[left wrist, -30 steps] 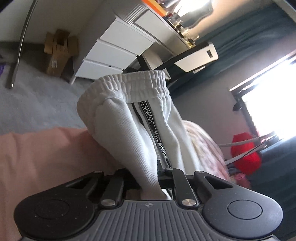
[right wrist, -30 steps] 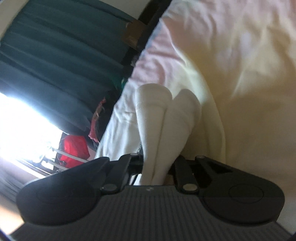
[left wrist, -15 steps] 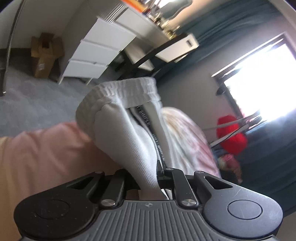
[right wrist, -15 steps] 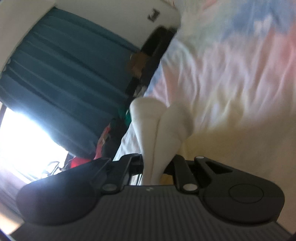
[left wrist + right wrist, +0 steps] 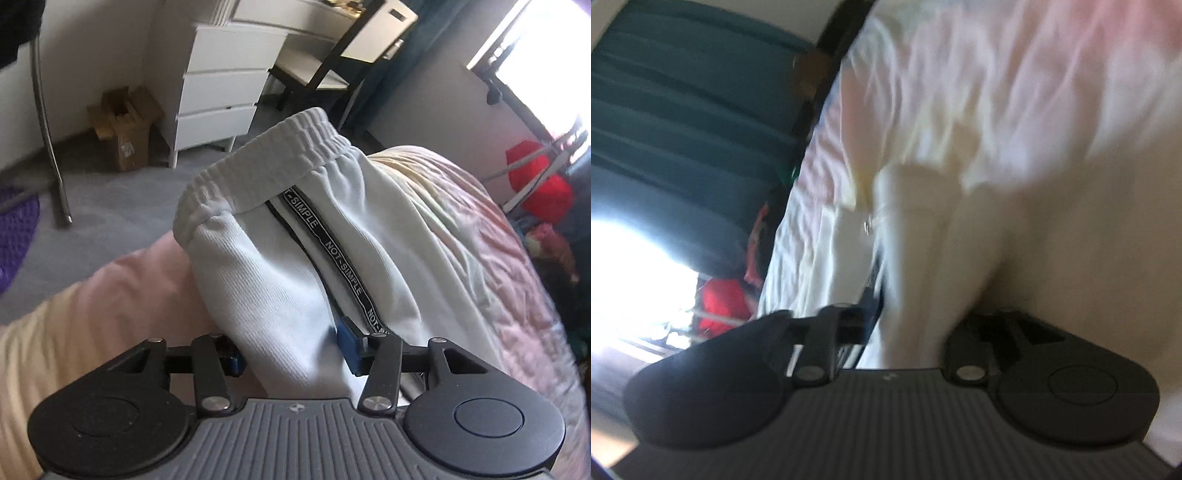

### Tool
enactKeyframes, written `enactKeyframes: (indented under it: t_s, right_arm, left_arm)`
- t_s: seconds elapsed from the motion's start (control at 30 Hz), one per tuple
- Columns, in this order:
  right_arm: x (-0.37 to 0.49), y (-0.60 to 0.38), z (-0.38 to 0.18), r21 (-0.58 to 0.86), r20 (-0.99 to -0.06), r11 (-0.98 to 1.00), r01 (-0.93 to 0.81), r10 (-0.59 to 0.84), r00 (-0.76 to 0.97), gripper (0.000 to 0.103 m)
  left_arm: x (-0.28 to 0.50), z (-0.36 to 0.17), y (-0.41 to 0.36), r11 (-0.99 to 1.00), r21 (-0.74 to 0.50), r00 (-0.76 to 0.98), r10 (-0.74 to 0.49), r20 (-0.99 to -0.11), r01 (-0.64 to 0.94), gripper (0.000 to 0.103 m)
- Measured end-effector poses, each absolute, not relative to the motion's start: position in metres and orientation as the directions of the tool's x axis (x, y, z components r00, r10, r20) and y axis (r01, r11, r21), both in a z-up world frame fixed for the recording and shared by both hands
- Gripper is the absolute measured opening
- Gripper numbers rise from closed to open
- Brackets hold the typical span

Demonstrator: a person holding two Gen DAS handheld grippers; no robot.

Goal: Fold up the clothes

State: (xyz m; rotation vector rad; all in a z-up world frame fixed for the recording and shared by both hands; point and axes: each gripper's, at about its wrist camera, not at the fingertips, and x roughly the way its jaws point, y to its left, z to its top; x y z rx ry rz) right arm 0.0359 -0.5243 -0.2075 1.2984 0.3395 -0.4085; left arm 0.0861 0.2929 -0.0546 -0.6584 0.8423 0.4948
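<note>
White sweatpants (image 5: 295, 258) with an elastic waistband and a black "NOT-SIMPLE" side stripe lie on the pastel bedspread (image 5: 480, 236). My left gripper (image 5: 291, 354) is open, its blue-padded jaws spread either side of the bunched white fabric. In the blurred right wrist view, the white fabric (image 5: 923, 266) still runs between the jaws of my right gripper (image 5: 912, 332), which stand wide apart. The bedspread (image 5: 1015, 92) fills the space behind.
A white drawer unit (image 5: 218, 99), a cardboard box (image 5: 122, 125) and a dark-framed chair (image 5: 332, 55) stand on the grey carpet beyond the bed. A red object (image 5: 535, 181) sits by the bright window. Teal curtains (image 5: 683, 110) hang on the left.
Both grippers have opened: their jaws were pinched on the white sweatpants and now stand apart. The pants have come down onto the bed. The right view is blurred by motion.
</note>
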Motion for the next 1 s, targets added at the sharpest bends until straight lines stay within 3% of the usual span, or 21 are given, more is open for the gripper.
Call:
enactKeyframes:
  t_s: [0.2,0.27,0.37,0.57,0.9,1.0]
  right_arm:
    - [0.049,-0.524,-0.205,0.841,-0.444,0.29,0.457,-0.114,0.889,0.033]
    - [0.055,-0.523,-0.199,0.801,-0.465,0.354,0.482,-0.139,0.875,0.023]
    - [0.062,-0.516,-0.188,0.737,-0.482,0.443,0.511,-0.187,0.856,0.014]
    - [0.069,-0.501,-0.16,0.625,-0.453,0.577,0.526,-0.281,0.846,0.012]
    - [0.07,-0.475,-0.143,0.463,-0.442,0.693,0.553,-0.361,0.821,0.012]
    - [0.071,-0.469,-0.136,0.428,-0.433,0.708,0.561,-0.384,0.815,0.012]
  left_arm:
    - [0.087,-0.032,0.249,0.79,-0.186,0.564,0.23,-0.793,-0.585,0.066]
    - [0.086,-0.026,0.234,0.812,-0.147,0.571,0.256,-0.78,-0.565,0.071]
    - [0.084,-0.02,0.219,0.822,-0.121,0.591,0.29,-0.753,-0.557,0.071]
    - [0.067,-0.01,0.185,0.852,-0.118,0.675,0.312,-0.669,-0.51,0.071]
    - [0.079,-0.035,0.106,0.96,-0.158,0.79,0.09,-0.606,-0.231,0.076]
    - [0.081,-0.051,0.081,0.978,-0.137,0.777,0.038,-0.628,-0.159,0.076]
